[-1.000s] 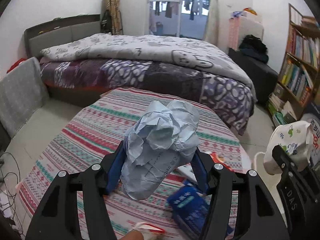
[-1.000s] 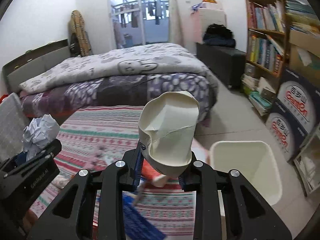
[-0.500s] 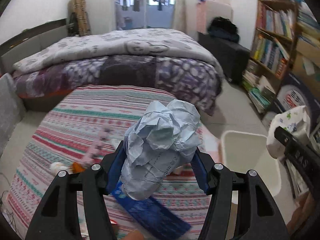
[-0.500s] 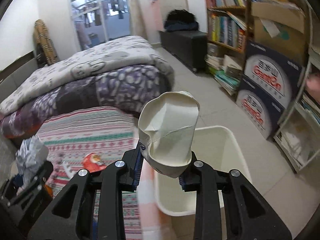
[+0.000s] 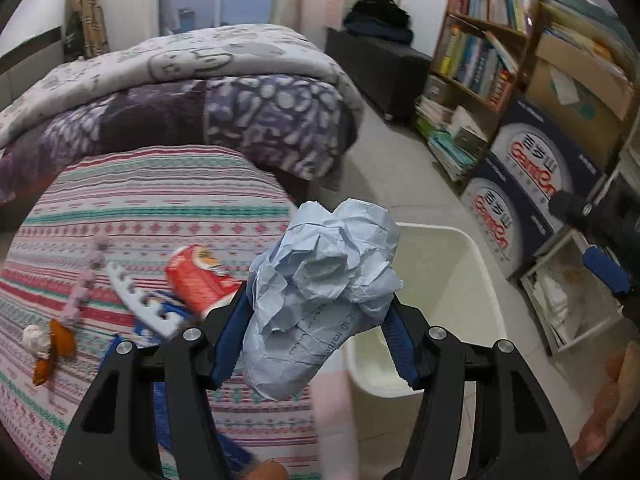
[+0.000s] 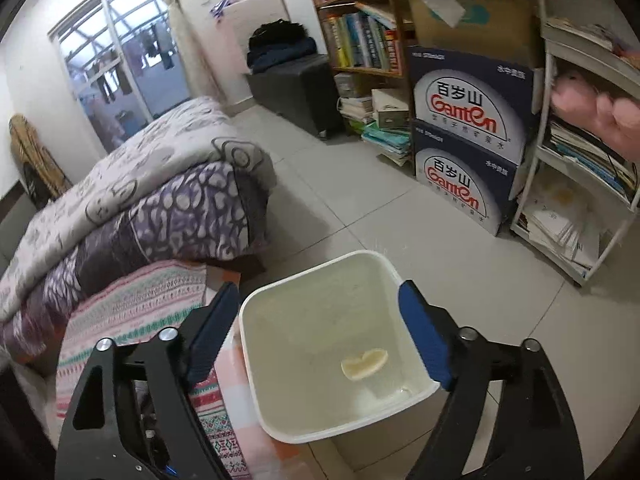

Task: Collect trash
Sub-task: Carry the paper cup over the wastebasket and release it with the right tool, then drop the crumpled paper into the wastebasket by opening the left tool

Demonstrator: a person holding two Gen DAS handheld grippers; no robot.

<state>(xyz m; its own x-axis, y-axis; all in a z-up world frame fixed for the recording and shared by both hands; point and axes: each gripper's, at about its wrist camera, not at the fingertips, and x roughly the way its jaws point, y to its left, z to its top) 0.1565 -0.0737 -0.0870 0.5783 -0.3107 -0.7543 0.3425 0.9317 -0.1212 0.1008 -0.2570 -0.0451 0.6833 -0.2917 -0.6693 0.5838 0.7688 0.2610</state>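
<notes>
My left gripper [image 5: 316, 344] is shut on a crumpled pale blue paper ball [image 5: 324, 292], held above the edge of the striped table, just left of the white trash bin [image 5: 472, 248]. My right gripper [image 6: 320, 336] is open and empty, right above the same bin [image 6: 256, 376]. A crushed white paper cup [image 6: 364, 364] lies at the bin's bottom. More trash lies on the table in the left wrist view: a red wrapper [image 5: 196, 280], a white comb-like strip [image 5: 140, 300], a blue packet [image 5: 168, 408].
A bed with a purple quilt [image 5: 200, 112] stands behind the table. Bookshelves [image 6: 360, 40] and stacked water cartons [image 6: 464, 136] line the right wall. A white rack with papers [image 6: 580, 200] stands close to the bin. The right gripper shows at the left view's edge [image 5: 600, 264].
My right gripper swung over the bin, opened and dropped the paper cup, which now lies inside. My left gripper moved right toward the bin, still holding the paper ball.
</notes>
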